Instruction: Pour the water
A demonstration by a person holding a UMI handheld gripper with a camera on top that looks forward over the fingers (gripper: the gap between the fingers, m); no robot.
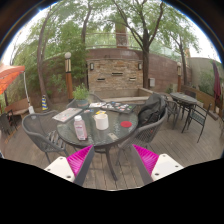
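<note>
ahead of me a brick wall rises beneath tall trees. dark metal chairs ring the glass worktop. a second dining set stands beyond, an orange umbrella opposite it.

No lettering, label, brand name, number or sign can be read anywhere in the gripper view. The small white cylindrical cup near the middle of the round glass-topped patio table shows a plain side with no print that can be made out. The clear plastic bottle with a pink lower part, standing toward the table's left edge just beside the cup, may bear a label, but it is too small to read. The flat white sheet at the table's far left edge looks blank from here.
</note>
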